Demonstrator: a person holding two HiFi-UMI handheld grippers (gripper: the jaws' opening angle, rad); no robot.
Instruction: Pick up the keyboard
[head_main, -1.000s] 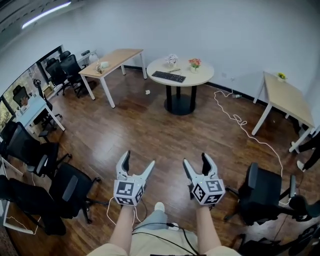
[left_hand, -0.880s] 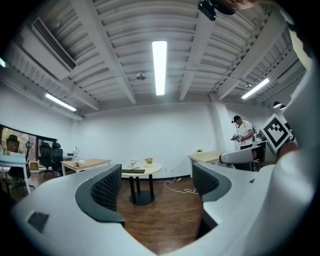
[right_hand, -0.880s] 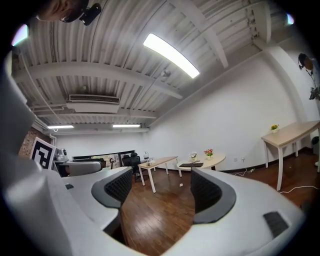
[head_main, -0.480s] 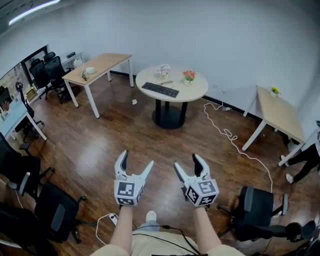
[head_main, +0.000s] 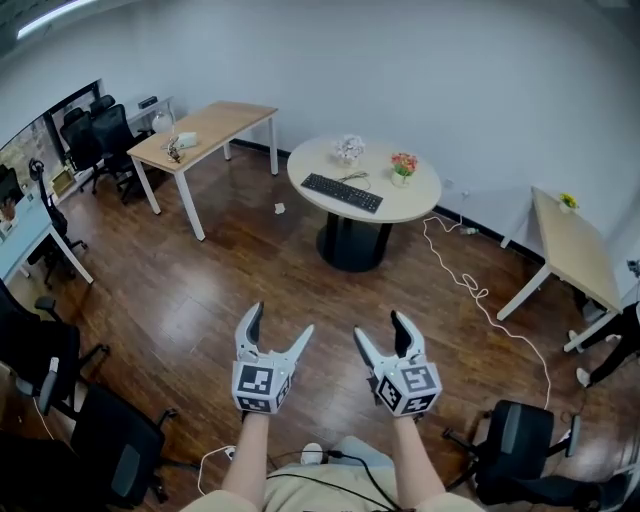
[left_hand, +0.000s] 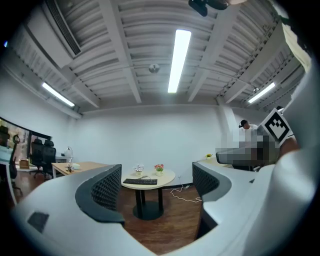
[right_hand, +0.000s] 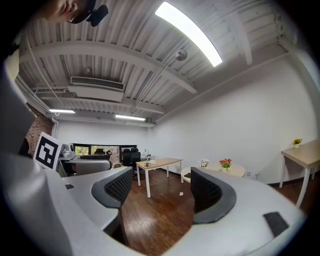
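Observation:
The black keyboard (head_main: 342, 193) lies flat on a round cream table (head_main: 420, 205) across the room, far ahead of both grippers. In the head view my left gripper (head_main: 280, 322) and right gripper (head_main: 380, 328) are held side by side above the wooden floor, both open and empty. In the left gripper view the keyboard (left_hand: 140, 181) shows on the table (left_hand: 167, 176) between the spread jaws of the left gripper (left_hand: 157, 190). The right gripper (right_hand: 160, 192) points more to the left, and its right jaw hides most of the round table.
On the round table stand a pot of red flowers (head_main: 403, 166) and a white ornament (head_main: 349, 148). A long wooden desk (head_main: 205, 130) stands at the left, another desk (head_main: 570, 235) at the right. A white cable (head_main: 480, 295) trails over the floor. Office chairs (head_main: 120, 440) (head_main: 520, 440) flank me.
The head view has shifted, so the round table now sits a little lower and further right in the view. Both grippers stay open and empty, side by side.

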